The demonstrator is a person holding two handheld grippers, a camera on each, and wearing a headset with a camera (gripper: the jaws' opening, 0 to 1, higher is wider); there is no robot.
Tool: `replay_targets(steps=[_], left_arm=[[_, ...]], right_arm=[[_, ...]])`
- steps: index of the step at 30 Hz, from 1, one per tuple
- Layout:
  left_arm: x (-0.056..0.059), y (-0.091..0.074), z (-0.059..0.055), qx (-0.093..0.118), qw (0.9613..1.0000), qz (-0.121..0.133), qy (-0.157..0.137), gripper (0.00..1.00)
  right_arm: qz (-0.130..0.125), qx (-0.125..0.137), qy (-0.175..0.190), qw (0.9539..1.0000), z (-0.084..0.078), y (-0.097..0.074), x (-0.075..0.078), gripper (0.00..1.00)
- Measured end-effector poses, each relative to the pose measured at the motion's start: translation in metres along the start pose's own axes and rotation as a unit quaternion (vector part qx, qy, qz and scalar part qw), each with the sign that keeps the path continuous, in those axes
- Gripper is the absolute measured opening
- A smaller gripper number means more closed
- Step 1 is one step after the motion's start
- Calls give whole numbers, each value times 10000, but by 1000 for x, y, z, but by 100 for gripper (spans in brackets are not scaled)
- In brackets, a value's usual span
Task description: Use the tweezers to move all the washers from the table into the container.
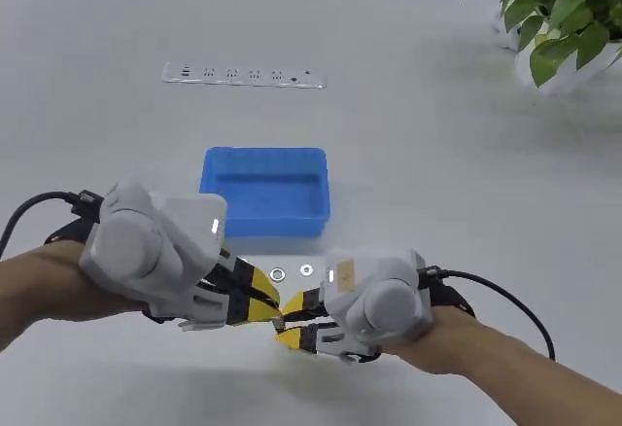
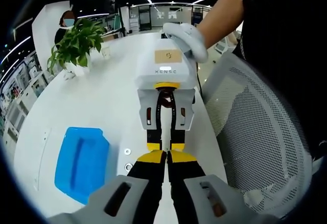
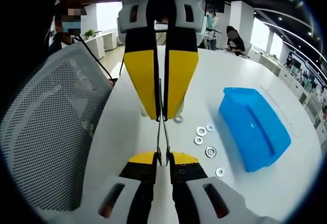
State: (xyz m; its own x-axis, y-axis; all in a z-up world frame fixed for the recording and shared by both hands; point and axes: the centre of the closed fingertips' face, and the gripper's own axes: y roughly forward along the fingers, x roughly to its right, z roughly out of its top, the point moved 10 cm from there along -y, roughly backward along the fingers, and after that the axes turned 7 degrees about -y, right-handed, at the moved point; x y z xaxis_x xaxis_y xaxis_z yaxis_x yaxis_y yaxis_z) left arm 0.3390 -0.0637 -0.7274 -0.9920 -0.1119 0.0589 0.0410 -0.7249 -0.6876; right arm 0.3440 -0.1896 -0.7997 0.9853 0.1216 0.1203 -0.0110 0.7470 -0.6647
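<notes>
My two grippers meet tip to tip at the table's front edge. The left gripper [image 1: 272, 301] comes in from the left and the right gripper [image 1: 285, 323] from the right. Thin metal tweezers [image 3: 162, 127] run between them, and both grippers are shut on them. In the left gripper view my own jaws [image 2: 167, 155] face the right gripper [image 2: 166, 106]. Several small steel washers [image 3: 201, 131] lie on the white table just beyond the tips, two of them [image 1: 278, 274] showing in the head view. The blue container [image 1: 264, 193] stands behind the washers, with nothing visible inside.
A white power strip [image 1: 243, 75] lies at the back of the table. At the far right corner is a potted plant [image 1: 554, 8]. A mesh office chair [image 2: 255, 132] stands off the table's near edge. The white table [image 1: 437, 154] spreads wide around the container.
</notes>
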Motion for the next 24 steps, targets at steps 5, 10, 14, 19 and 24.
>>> replay_targets(steps=[5, 10, 14, 19, 24], left_arm=[[0, 0, 0, 5, 10000, -9, -9, 6], [0, 1, 1, 10, 10000, -14, -32, 6], [-1, 1, 1, 4, 10000, -13, -44, 6], [0, 0, 1, -32, 10000, -13, -41, 6], [1, -5, 0, -63, 10000, 29, -35, 6]], right_arm=[[34, -44, -85, 9999, 1, 2, 0, 12], [56, -131, -156, 9998, 1, 5, 0, 12], [56, -155, -171, 9997, 0, 5, 1, 11], [75, -141, -170, 9997, 1, 6, 0, 11], [73, -113, -199, 9997, 5, 8, 1, 12]])
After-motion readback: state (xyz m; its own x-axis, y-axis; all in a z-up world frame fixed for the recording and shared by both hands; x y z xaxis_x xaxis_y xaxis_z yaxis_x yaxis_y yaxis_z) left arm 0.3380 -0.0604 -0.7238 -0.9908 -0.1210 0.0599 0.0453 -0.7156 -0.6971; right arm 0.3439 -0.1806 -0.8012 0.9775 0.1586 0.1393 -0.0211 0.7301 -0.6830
